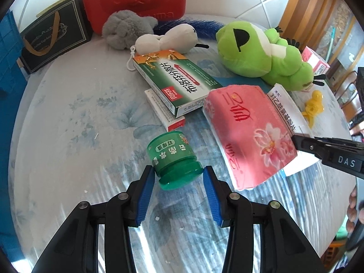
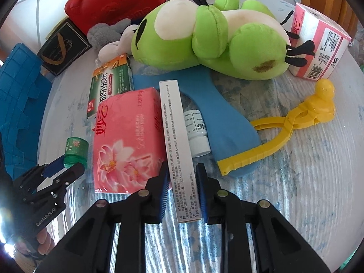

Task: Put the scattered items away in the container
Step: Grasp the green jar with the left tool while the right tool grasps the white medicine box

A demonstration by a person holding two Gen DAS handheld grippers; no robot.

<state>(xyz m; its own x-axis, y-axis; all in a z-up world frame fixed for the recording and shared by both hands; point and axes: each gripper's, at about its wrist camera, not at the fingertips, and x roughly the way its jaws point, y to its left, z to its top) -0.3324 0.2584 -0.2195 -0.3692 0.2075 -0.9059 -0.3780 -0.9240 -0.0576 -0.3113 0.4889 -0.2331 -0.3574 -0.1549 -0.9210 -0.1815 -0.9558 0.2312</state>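
My left gripper (image 1: 179, 182) is shut on a small green jar (image 1: 173, 157), its blue pads pressing the cap from both sides; the right wrist view shows the same jar (image 2: 76, 150) in that gripper (image 2: 66, 166), just above the cloth. My right gripper (image 2: 183, 191) is shut on the near end of a long white medicine box (image 2: 175, 125), which lies against a pink tissue pack (image 2: 127, 136). A blue crate (image 2: 18, 91) stands at the left edge of the table. Scattered around are a green frog plush (image 2: 204, 36) and a green-and-white medicine box (image 1: 175, 79).
A white pill bottle (image 2: 196, 132), a flat blue piece (image 2: 216, 104) and a yellow clamp toy (image 2: 295, 122) lie right of the white box. A tissue roll pack (image 2: 318, 45) sits far right. At the back: red bear case (image 1: 134, 0), black gift bag (image 1: 52, 36), grey plush (image 1: 122, 29).
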